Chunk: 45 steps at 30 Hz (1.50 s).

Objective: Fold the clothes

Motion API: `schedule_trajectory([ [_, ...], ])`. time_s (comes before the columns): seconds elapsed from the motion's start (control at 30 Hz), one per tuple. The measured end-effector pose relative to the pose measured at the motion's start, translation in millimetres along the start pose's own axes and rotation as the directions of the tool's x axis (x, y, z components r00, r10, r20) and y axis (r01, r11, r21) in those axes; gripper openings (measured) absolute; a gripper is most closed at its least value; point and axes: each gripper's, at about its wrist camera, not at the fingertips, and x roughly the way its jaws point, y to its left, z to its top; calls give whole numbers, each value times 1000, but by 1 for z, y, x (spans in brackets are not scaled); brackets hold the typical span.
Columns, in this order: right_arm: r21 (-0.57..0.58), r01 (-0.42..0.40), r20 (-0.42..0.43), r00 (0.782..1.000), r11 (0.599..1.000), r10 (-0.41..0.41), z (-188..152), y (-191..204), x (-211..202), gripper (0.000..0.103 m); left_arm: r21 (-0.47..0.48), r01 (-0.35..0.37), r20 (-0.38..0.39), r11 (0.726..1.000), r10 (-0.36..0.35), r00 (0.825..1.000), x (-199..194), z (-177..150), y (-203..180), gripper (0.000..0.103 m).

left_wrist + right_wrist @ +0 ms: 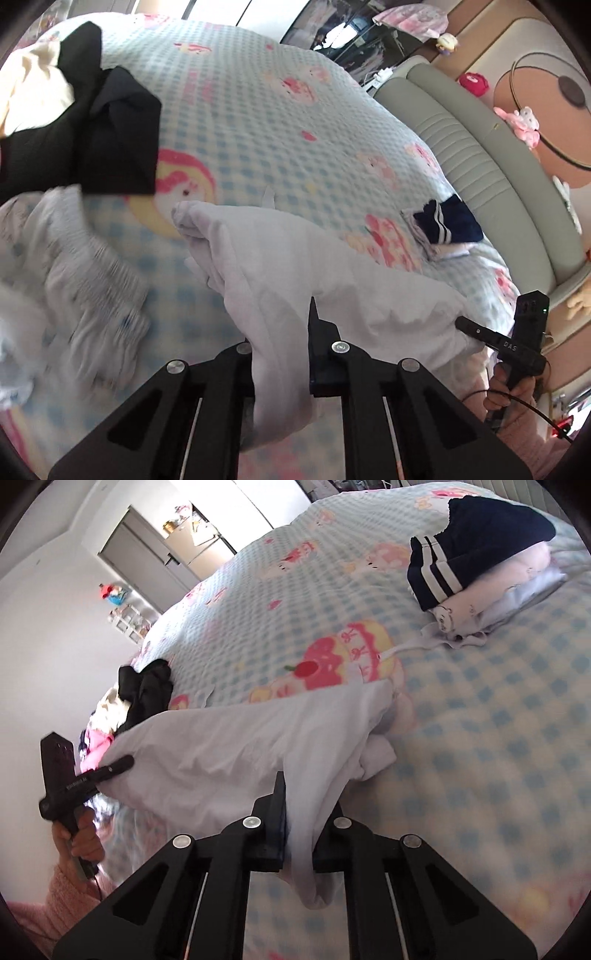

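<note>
A white garment (295,258) hangs stretched between both grippers, just above the blue checked bedspread (258,110). My left gripper (284,332) is shut on one edge of it, and cloth drapes over and hides its left finger. In the same view my right gripper (465,325) pinches the garment's far corner at the right. In the right wrist view the white garment (240,746) runs from my right gripper (303,805), shut on a bunched fold, leftward to my left gripper (125,762). A hand (79,840) holds that gripper's handle.
A black garment (103,129) and a cream one (33,88) lie at the bed's far left. A blurred patterned white garment (74,258) lies nearer. A folded stack topped by navy cloth with white stripes (472,554) sits near the padded headboard (461,140).
</note>
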Motion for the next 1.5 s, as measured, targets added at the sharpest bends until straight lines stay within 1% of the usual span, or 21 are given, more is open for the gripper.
schedule_trajectory([
  [0.13,71,28,-110,994,997,-20,-32,-25,15,14,3,-49,-76,999,49,996,6,-32,23,19],
  [0.17,109,24,-133,991,994,-9,-38,-34,20,18,-27,-52,-97,998,49,994,11,-36,33,33],
  [0.2,153,4,-130,991,988,16,-40,-40,21,22,-58,-54,-116,997,47,992,15,-41,44,39],
  [0.3,199,-19,-68,997,980,34,-46,-41,7,35,-164,-8,-32,986,3,999,0,-54,61,49],
  [0.37,184,-10,-59,998,983,21,-53,-37,0,53,-211,13,27,977,-7,1000,-17,-69,68,60],
  [0.43,178,-22,-85,996,984,38,-61,-35,3,58,-264,49,66,963,-33,997,-25,-88,78,64],
  [0.53,214,-40,-102,993,976,63,-65,-39,17,60,-301,58,56,952,-43,997,-17,-107,83,66],
  [0.6,242,-54,-74,995,969,74,-64,-39,21,55,-283,25,58,959,-9,998,-11,-106,72,64],
  [0.63,255,-62,-58,995,965,79,-63,-39,23,34,-277,28,57,960,-13,998,-7,-105,67,60],
  [0.67,253,-64,-50,996,965,79,-62,-36,23,19,-276,32,46,961,-20,999,-4,-103,64,36],
  [0.73,229,-59,-38,997,972,69,-60,-27,18,14,-266,22,19,964,-17,1000,-2,-101,56,19],
  [0.77,209,-58,-31,997,976,66,-60,-21,11,13,-253,18,16,967,-15,1000,-4,-99,52,16],
  [0.93,121,-61,-23,998,991,64,-60,-8,-28,12,-232,55,37,971,-48,998,-38,-92,41,15],
  [1.0,78,13,-78,997,997,-7,-64,-11,-21,13,-226,19,2,974,-19,1000,-37,-95,45,15],
  [1.07,101,71,-172,984,992,-53,-72,-25,-3,18,-241,-48,-87,969,27,996,-18,-102,56,15],
  [1.1,122,69,-191,981,990,-45,-75,-32,1,18,-246,-82,-133,966,50,990,-9,-107,62,17],
  [1.13,145,60,-202,979,988,-30,-78,-38,3,19,-266,-67,-134,962,32,990,-8,-109,67,19],
  [1.2,170,39,-179,984,985,-8,-79,-44,-7,24,-309,-29,-127,951,-11,992,-7,-113,76,21],
  [1.27,160,44,-150,988,986,-19,-78,-44,-21,29,-314,9,-100,949,-42,994,-17,-112,77,33],
  [1.43,118,104,-55,994,988,-99,-66,-40,-57,30,-208,-17,-3,978,17,1000,-45,-99,64,40],
  [1.5,102,127,-25,992,987,-125,-59,-34,-62,30,-208,22,42,978,-14,999,-51,-87,65,48],
])
